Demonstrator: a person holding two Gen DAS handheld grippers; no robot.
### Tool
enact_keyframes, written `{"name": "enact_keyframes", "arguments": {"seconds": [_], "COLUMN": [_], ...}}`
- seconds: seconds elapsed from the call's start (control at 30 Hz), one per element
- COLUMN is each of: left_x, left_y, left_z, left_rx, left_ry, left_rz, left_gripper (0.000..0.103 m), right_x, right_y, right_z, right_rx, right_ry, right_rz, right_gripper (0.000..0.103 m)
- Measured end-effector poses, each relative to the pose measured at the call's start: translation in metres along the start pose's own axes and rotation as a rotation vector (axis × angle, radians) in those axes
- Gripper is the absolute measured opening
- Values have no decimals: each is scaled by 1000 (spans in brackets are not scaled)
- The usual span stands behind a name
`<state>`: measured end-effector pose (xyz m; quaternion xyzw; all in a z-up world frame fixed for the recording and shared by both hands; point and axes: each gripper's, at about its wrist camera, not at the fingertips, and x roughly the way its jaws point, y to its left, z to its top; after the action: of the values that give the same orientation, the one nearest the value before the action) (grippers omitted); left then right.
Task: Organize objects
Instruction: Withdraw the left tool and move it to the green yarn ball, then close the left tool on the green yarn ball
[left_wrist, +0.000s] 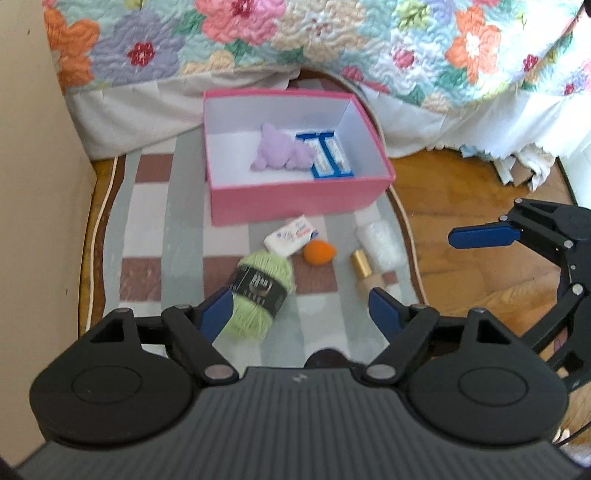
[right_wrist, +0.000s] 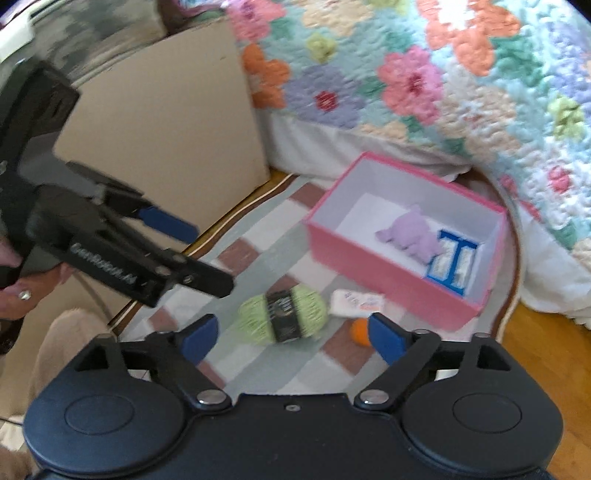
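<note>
A pink box (left_wrist: 295, 201) (right_wrist: 384, 284) stands on a checked rug and holds a lilac plush (left_wrist: 277, 153) (right_wrist: 410, 234) and a blue-framed pack (left_wrist: 328, 155) (right_wrist: 452, 264). In front of it lie a green yarn skein (left_wrist: 258, 291) (right_wrist: 282, 314), a white packet (left_wrist: 291, 240) (right_wrist: 356, 302), an orange sponge (left_wrist: 319, 251) (right_wrist: 360, 332), a gold-capped bottle (left_wrist: 365, 275) and a white tube (left_wrist: 380, 242). My left gripper (left_wrist: 301, 314) is open and empty above the yarn. My right gripper (right_wrist: 291, 338) is open and empty above the yarn and sponge.
A bed with a floral quilt (left_wrist: 295, 40) (right_wrist: 424, 81) rises behind the box. A beige panel (left_wrist: 33, 184) (right_wrist: 166, 110) stands at the left. Wooden floor (left_wrist: 461, 221) lies right of the rug (left_wrist: 147, 240). The right gripper shows in the left wrist view (left_wrist: 517, 236).
</note>
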<state>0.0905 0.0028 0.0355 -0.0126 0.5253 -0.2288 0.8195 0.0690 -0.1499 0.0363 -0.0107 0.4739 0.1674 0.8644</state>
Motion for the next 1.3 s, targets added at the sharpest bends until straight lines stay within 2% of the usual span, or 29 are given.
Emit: {"name": "enact_keyframes", "arguments": {"seconds": [0.1,0.2,0.3,0.5,0.67,0.83,0.87,0.93,0.97,1.03,1.07,1.13,1.3], "left_x": [9,25,50,100,132,148,151,156,159,164,167,174,178], "left_y": [11,24,42,79,94,100,105,115,121,128,131,136,121], "left_z": [-10,-16,-19,-25,-25,-30,-32,-35,-37,-41,-44,-49,-60], "left_rx": [-1,6,-24,-99,-180,-198,-216,-260,-282,-316,-346,-417,-429], "left_ry": [11,3,12,45,22,13,12,3,6,10,17,52,74], "left_rz": [4,-9,29,2,-85,-102,-91,-77,-84,-133,-189,-307,-372], "left_gripper": [85,94,95,94,89,83,82,75,67,60,54,51,51], "right_x": [14,30,53,107,142,162,163,164,165,172,176,186,202], "right_y": [13,20,22,9,-5,5,8,13,17,21,22,19,21], "right_z": [-9,-18,-27,-49,-66,-75,-76,-76,-76,-75,-75,-76,-81], "right_rx": [-34,-34,-9,108,255,242,252,257,250,236,236,249,204], "right_ry": [21,15,-11,-42,-18,-6,-10,-13,-18,-22,-17,-8,-42], "right_rz": [11,47,78,137,148,71,81,124,125,113,111,118,-23], "right_gripper": [94,94,94,94,94,94,94,94,94,94,94,94,94]}}
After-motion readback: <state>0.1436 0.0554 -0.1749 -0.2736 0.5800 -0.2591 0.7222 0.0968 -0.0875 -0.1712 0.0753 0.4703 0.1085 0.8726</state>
